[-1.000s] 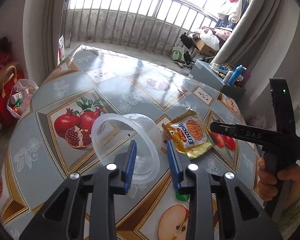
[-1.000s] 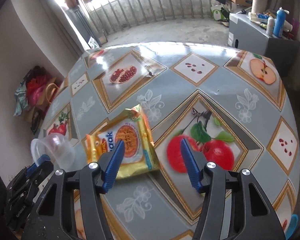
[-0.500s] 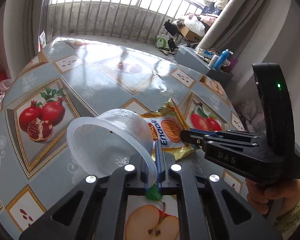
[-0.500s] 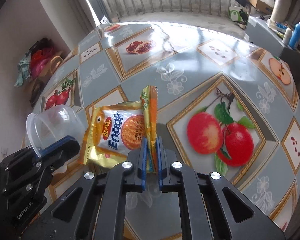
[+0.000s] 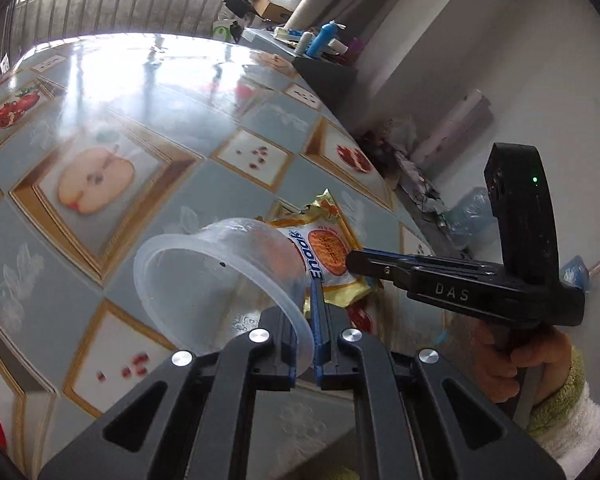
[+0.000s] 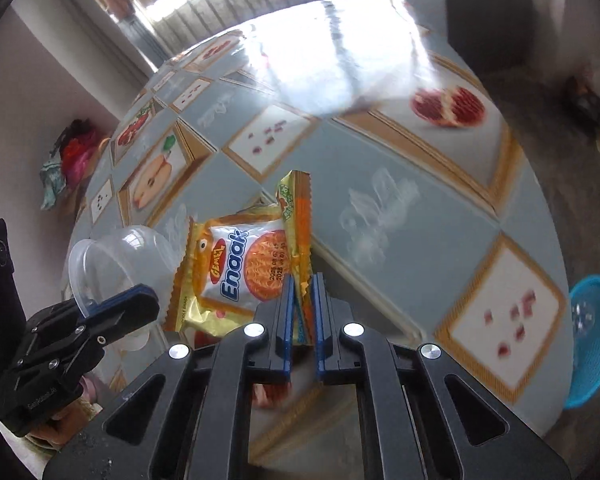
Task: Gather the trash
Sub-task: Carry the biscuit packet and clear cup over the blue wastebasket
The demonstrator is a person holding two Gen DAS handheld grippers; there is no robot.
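plastic-covered table (image 5: 220, 128) lies below both loads, the left gripper (image 5: 308, 320) pinching the clear cup (image 5: 220, 276) by its thin rim and the right gripper (image 6: 300, 308) clamping the wrapper (image 6: 240, 268) edge, so either could slip out mid-carry.

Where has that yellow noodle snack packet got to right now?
The snack packet is pinched by its edge in the right gripper, just above the fruit-patterned table, right beside the clear plastic cup held by the left gripper.

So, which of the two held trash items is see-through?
The plastic cup in the left gripper; the snack packet in the right gripper is printed yellow foil.
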